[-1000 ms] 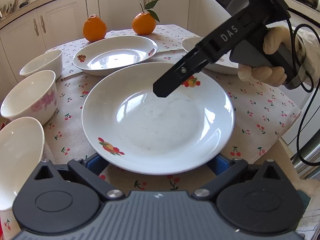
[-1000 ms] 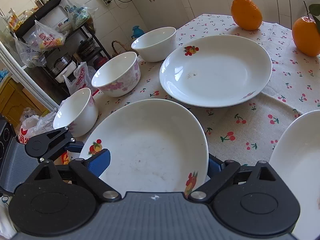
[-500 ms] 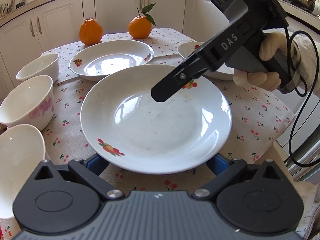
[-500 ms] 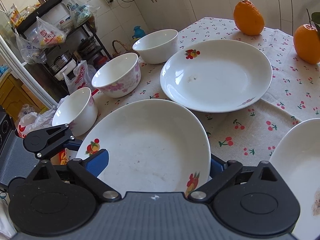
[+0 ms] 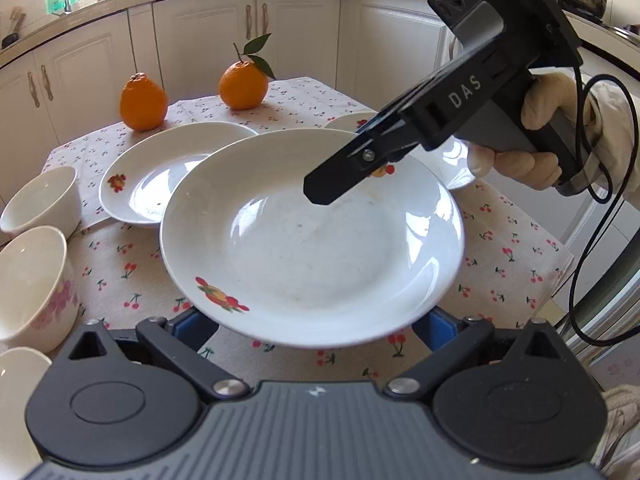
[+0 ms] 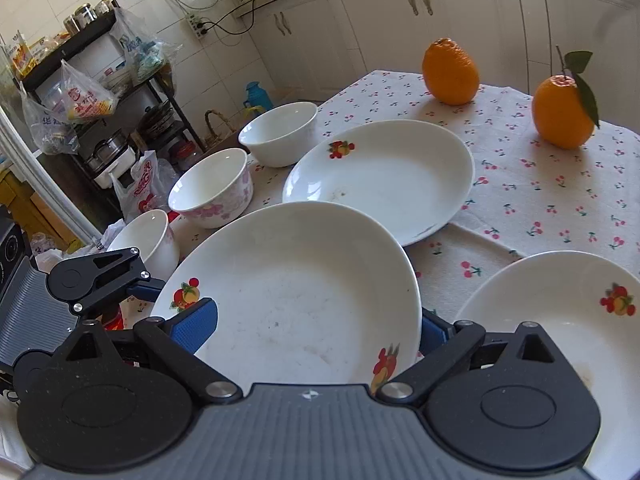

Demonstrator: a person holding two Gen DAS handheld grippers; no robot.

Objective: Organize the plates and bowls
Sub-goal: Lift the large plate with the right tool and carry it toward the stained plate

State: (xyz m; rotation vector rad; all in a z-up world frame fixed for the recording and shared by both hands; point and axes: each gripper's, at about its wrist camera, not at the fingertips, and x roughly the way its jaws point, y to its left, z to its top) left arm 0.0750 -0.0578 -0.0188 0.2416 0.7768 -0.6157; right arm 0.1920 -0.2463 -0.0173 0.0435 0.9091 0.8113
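A white plate with fruit prints [image 5: 312, 240] is lifted off the table, and it also shows in the right wrist view [image 6: 296, 292]. My left gripper [image 5: 316, 328] has its blue pads under the plate's near rim. My right gripper [image 6: 316, 328] is shut on the plate's opposite rim, one finger above [image 5: 340, 176] and one below. A second plate [image 5: 160, 176] lies behind on the left; it also shows in the right wrist view [image 6: 384, 176]. A third plate [image 6: 560, 320] lies on the right. Three bowls [image 6: 280, 132] [image 6: 212, 188] [image 6: 148, 240] stand along the table's left edge.
Two oranges [image 5: 143, 102] [image 5: 243, 85] sit at the back of the cherry-print tablecloth [image 5: 512, 248]. White cabinets [image 5: 200, 40] stand behind the table. A rack with bags and pots [image 6: 80, 92] stands off the table's left side.
The held plate has risen off the table and moved toward the back, now overlapping the second plate in view. Both grippers moved up with it.
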